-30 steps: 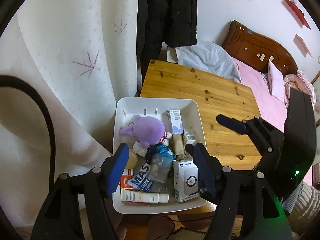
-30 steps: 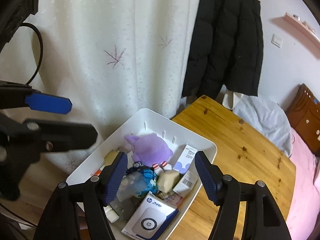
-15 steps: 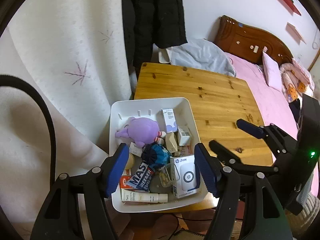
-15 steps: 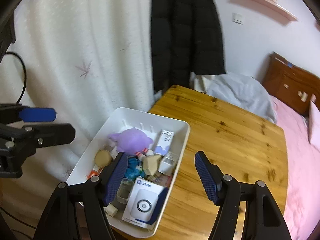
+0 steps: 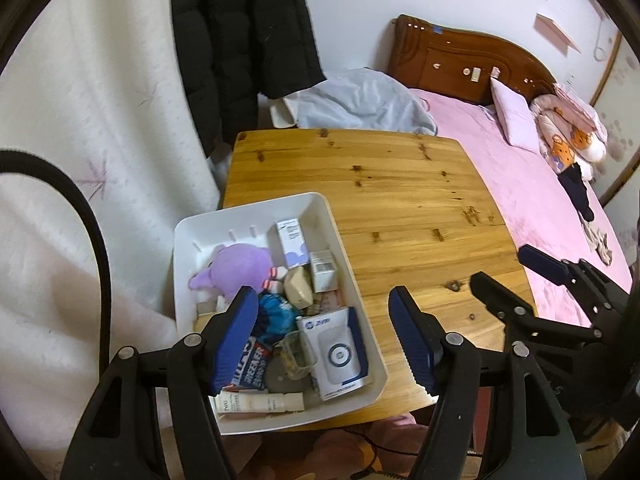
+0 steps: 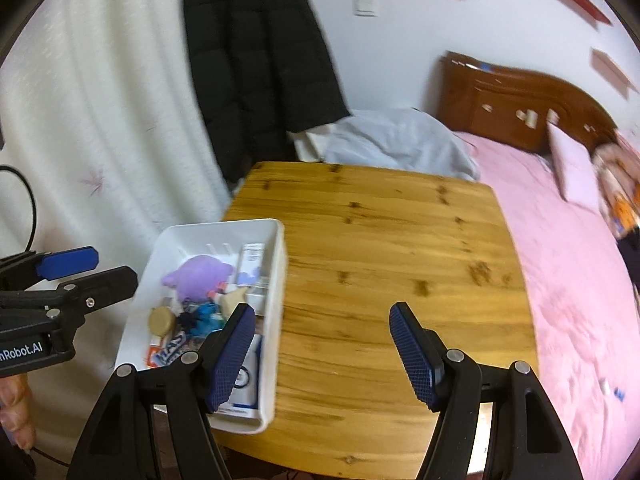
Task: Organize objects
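A white bin (image 5: 188, 240) sits at the left front corner of the wooden table (image 5: 400, 200). It holds a purple plush (image 5: 236, 266), a white and blue HP box (image 5: 336, 354), small cartons, a tube and several other items. My left gripper (image 5: 324, 332) is open and empty, held above the bin's near right side. My right gripper (image 6: 322, 344) is open and empty, above the table just right of the bin (image 6: 280, 264). The plush (image 6: 200, 276) shows in the right wrist view too. The right gripper also shows in the left wrist view (image 5: 516, 272).
A white curtain (image 5: 80, 120) hangs left of the table. A black coat (image 5: 240, 40) hangs behind it. A grey cloth (image 5: 360, 104) lies at the far edge. A pink bed (image 5: 540, 184) with a wooden headboard stands to the right.
Both grippers have pulled back and swung right, so more of the table and bed show. The bin and its contents have not moved. Both stay open.
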Motion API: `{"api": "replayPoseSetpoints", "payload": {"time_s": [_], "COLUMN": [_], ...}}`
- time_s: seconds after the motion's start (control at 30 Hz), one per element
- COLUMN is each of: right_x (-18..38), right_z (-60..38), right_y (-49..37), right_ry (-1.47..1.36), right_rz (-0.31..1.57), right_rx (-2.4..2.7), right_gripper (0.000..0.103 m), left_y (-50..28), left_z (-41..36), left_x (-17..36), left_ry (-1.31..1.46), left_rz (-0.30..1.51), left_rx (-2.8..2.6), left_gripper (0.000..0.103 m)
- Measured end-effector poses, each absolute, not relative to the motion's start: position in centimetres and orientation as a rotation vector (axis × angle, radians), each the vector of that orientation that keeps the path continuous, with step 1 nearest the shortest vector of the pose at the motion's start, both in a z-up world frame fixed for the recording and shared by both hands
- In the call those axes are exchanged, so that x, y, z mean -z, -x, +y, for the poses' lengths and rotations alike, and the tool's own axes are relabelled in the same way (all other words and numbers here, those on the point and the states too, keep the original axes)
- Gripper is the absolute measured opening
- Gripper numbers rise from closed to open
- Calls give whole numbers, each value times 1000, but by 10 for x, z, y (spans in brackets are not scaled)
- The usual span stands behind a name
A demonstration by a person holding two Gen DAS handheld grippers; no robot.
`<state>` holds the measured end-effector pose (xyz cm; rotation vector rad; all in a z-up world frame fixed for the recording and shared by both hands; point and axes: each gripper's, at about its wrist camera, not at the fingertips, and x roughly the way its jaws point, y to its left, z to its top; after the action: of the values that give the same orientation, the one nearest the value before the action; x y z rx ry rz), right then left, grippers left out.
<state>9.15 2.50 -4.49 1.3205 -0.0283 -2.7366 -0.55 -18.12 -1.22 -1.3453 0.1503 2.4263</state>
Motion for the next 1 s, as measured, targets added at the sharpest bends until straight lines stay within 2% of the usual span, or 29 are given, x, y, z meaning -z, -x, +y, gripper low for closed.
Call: {"api": "replayPoseSetpoints", "payload": {"time_s": [0.57,1.0], "right_x": [29,27], "right_z": [119,148], "right_y": [-112,-117], "right_ry": [-1427,-1437], "right_rz": [-107,-134], "right_rx": [2877,2878], "right_gripper": [71,71], "left_y": [-15,-38], "left_z": [-103,-66], "left_x": [9,7], "left_ry": [1354,1377], "left_rz": [153,172], "left_rx": [-2493,-2527], "left_gripper": [72,72]}}
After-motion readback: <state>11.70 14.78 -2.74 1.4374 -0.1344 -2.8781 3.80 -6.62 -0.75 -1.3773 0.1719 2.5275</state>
